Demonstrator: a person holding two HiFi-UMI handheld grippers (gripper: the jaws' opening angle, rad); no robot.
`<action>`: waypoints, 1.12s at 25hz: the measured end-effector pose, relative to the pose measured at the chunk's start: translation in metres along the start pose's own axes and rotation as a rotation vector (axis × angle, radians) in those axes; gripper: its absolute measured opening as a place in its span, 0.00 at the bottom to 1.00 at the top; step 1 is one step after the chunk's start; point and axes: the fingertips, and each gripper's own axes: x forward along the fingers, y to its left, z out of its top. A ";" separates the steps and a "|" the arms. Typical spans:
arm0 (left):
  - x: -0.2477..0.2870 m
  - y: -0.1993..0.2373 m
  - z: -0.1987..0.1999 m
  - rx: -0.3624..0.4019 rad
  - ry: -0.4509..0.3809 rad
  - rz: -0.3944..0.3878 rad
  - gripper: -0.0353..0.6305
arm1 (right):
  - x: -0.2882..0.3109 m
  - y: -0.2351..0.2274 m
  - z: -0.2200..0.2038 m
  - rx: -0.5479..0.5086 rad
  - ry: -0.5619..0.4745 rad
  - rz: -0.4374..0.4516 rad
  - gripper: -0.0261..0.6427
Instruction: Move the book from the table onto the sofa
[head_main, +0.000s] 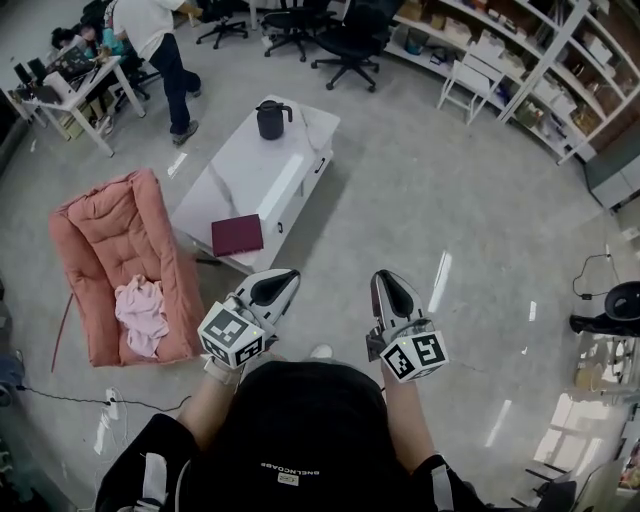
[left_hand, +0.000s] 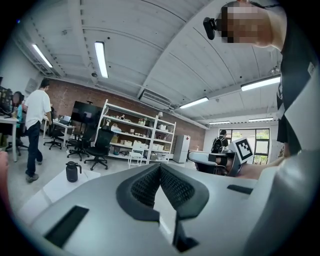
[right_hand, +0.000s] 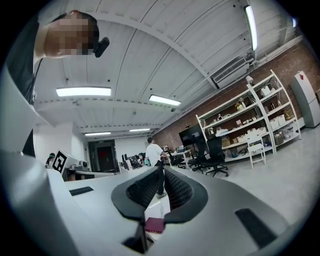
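book (head_main: 237, 235): flat on near end of table (head_main: 285, 160), beside sofa (head_main: 95, 225), untouched. left gripper (head_main: 284, 277), right gripper (head_main: 386, 279): jaws pressed together, empty, held out level, probably for the approach.

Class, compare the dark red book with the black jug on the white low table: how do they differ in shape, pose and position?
The dark red book is thin and rectangular; the black jug is rounded, with a handle. The book lies flat, the jug stands upright. The book sits at the near end in the head view, the jug at the far end. Both rest on the white low table.
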 end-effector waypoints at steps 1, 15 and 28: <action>0.006 -0.002 0.000 0.002 -0.001 0.004 0.08 | 0.000 -0.006 0.001 0.004 -0.001 0.005 0.11; 0.037 0.018 -0.002 -0.031 0.010 0.093 0.08 | 0.025 -0.037 -0.003 0.035 0.049 0.069 0.11; 0.065 0.104 0.003 -0.083 0.007 0.168 0.08 | 0.104 -0.070 -0.011 0.048 0.111 0.071 0.11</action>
